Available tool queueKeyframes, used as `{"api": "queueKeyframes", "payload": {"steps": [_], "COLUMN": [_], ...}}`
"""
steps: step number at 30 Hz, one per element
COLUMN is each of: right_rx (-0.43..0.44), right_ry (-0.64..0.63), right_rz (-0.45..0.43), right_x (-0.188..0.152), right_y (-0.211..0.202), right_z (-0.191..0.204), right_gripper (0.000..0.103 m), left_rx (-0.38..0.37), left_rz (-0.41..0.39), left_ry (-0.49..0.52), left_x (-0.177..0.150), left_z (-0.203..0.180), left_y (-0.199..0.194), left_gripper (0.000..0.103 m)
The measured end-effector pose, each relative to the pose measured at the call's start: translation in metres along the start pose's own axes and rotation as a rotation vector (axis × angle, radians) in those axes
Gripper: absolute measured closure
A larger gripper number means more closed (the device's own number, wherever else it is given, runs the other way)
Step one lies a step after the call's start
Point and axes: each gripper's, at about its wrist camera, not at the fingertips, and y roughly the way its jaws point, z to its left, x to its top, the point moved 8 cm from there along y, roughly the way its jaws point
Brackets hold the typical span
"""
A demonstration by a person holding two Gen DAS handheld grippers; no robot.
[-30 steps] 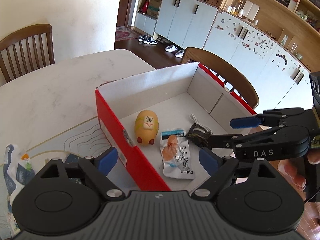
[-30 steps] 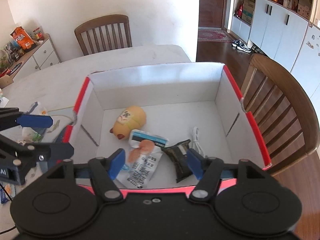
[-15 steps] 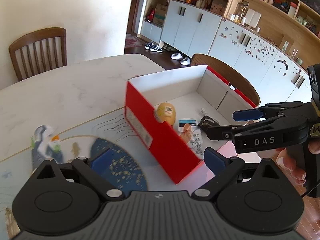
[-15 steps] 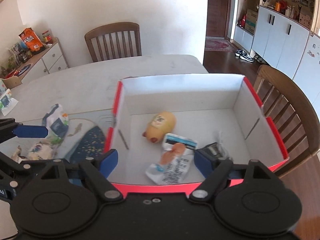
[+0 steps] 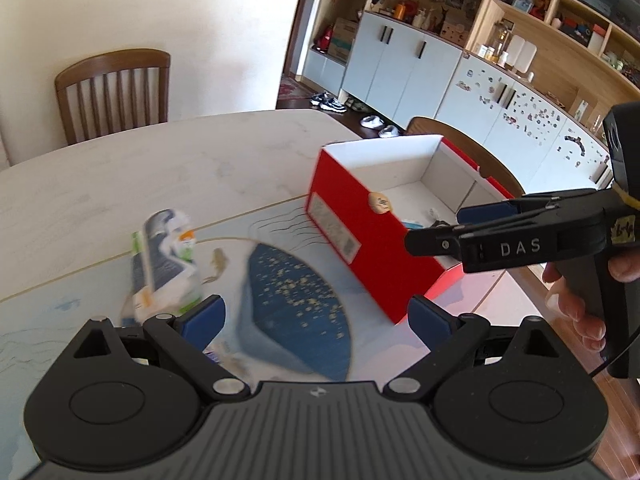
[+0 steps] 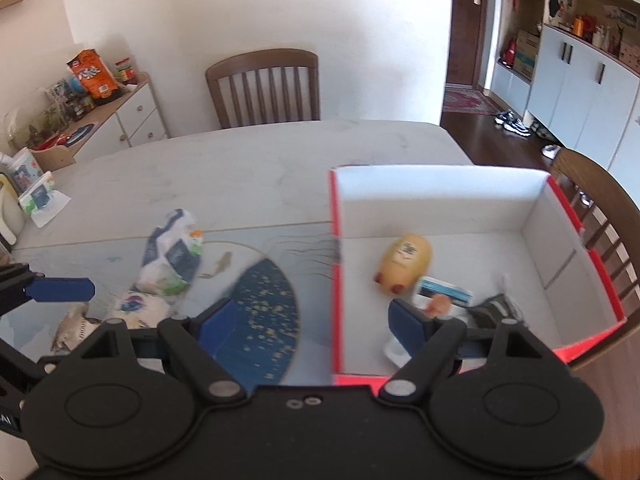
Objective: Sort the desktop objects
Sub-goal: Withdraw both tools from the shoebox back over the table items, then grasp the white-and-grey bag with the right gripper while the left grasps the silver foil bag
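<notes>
Blue-padded jaws of the left gripper (image 5: 316, 316) stand wide apart with nothing between them, at the lower middle of its own frame; they have just been opening, and in the earlier left view they framed the red box's near wall, whereas now they frame the dark blue speckled oval of the table mat (image 5: 296, 300). Wide too and empty are the jaws of the right gripper (image 6: 312, 320), which have likewise just been opening; its view has slid from the box interior leftward, so the box now fills only the right half.

Both claws have pulled away from the red box (image 6: 336, 288), which I judge means a drop is finished and the next pick is being sought. Inside the box lie a yellow toy (image 6: 404, 264), a white packet (image 6: 440, 292) and a dark wrapper (image 6: 492, 308), already sorted.

Still to be sorted, left of centre in both views, is a white-and-blue pouch (image 5: 164, 256), with more packets (image 6: 136, 308) below it at the lower left of the right view, all blurred.

Edges: the box's near red wall stands upright just right of the mat, and the table (image 5: 160, 172) ends at the right, behind the box, where a chair (image 6: 600, 208) sits close. Open tabletop stretches across the upper left, giving free room to approach the pouch.
</notes>
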Motion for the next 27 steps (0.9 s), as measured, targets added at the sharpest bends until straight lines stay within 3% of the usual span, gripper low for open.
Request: {"api": "queueKeyframes", "payload": {"steps": [12, 19, 27], "right_rx": [0.076, 0.105, 0.139], "right_ry": [-0.081, -0.118, -0.148], "right_rz": [-0.002, 0.016, 0.037], "right_x": [0.024, 0.035, 0.040], "right_y": [0.020, 0.039, 0.060], "right_z": [0.068, 0.096, 0.122], "right_gripper": [0.020, 0.020, 0.020], "left_rx": [0.068, 0.107, 0.145], "left_rz": [-0.012, 0.009, 0.031], "left_ry": [-0.064, -0.130, -0.131], "left_x": [-0.020, -0.038, -0.051], "left_z": [0.060, 0.092, 0.114], "left_y": [-0.032, -0.035, -0.033], "left_gripper": [0.005, 0.005, 0.005]}}
